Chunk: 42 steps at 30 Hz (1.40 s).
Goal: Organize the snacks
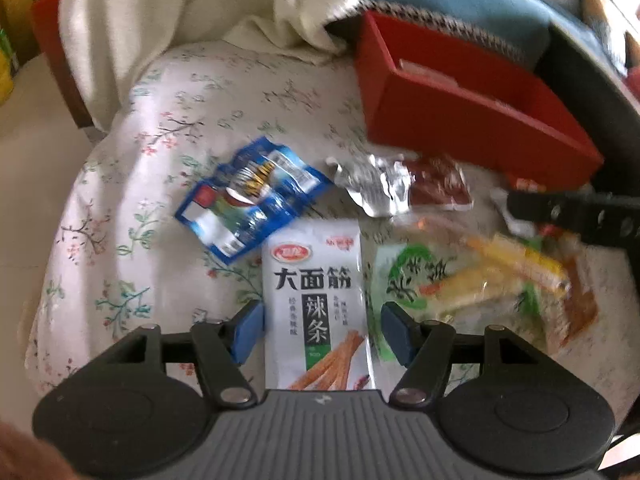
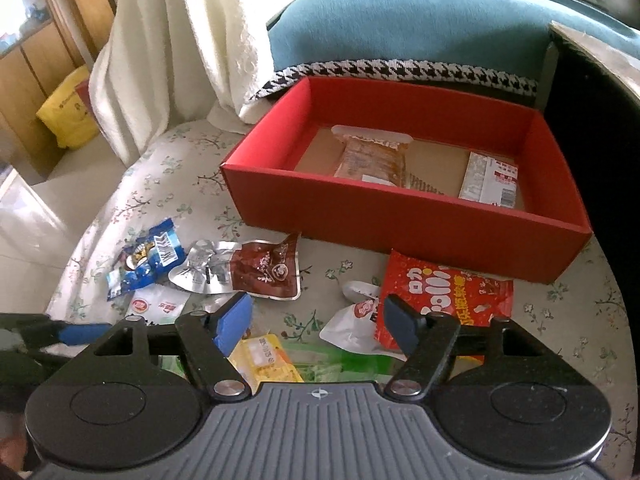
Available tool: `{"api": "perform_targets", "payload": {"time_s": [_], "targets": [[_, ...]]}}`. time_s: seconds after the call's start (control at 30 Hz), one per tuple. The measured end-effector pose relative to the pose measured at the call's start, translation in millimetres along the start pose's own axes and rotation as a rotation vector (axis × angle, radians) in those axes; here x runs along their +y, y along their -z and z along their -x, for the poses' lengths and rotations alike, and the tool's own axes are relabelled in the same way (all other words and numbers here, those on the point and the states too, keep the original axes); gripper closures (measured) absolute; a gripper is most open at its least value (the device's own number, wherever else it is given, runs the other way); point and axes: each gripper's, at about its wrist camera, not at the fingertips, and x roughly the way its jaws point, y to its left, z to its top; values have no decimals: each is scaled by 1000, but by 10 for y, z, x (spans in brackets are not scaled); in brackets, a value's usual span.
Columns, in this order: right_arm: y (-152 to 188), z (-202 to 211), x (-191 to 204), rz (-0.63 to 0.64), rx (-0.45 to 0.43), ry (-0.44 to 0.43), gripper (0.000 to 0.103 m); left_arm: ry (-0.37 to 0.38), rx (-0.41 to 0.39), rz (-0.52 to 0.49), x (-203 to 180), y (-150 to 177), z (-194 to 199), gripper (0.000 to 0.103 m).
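Daylight fills both views, falling brightest on the cream blanket [image 2: 172, 40] at the upper left and on the pale floor beyond the left edge of the flowered cushion [image 2: 168, 184]. The left wrist view is smeared: the red box [image 1: 460, 108] and the yellow and green packets [image 1: 492, 276] toward the cushion's right edge are streaked, while the white packet [image 1: 316, 292] reads fairly sharp. The right wrist view is crisp. Glare flashes off the crumpled silver foil packet [image 2: 204, 272]. The far inner wall of the red box [image 2: 400, 216] lies in soft shadow. Both pictures bow strongly at the edges, with dark corners.
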Motion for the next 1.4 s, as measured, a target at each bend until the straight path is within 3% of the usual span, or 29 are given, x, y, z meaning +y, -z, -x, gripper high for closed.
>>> {"api": "perform_targets", "payload": {"time_s": [0.13,0.23,0.47,0.8,0.87,0.9,0.93,1.0,1.17,1.27,1.4], "targets": [[28,7,-14,9,11,-15,24,-35,-22,-22,-62,11,-8,43],[22,-8,-13,17,22,-28,24,-41,-31,-30,-53,40,28,55],[24,-161,149,85,74,-64,24,-3,-27,-22,93,217,154,59],[-84,-499,314,193,122,-38,13,40,-16,-17,265,231,164,55],[-68,-502,344,220,136,-30,15,38,-16,-25,253,209,150,54],[-43,-491,360,229,151,-24,22,35,-13,-33,240,205,148,54],[-10,-473,363,226,171,-40,34,32,-11,-43,227,205,147,53],[86,-401,350,196,211,-89,46,27,-11,-61,209,221,150,52],[308,-177,350,187,223,-81,49,6,-16,-119,148,273,151,52],[353,-109,341,168,210,-45,44,14,-14,-105,163,268,158,51],[249,-118,382,166,144,-28,26,49,-11,-48,223,245,151,44]]}}
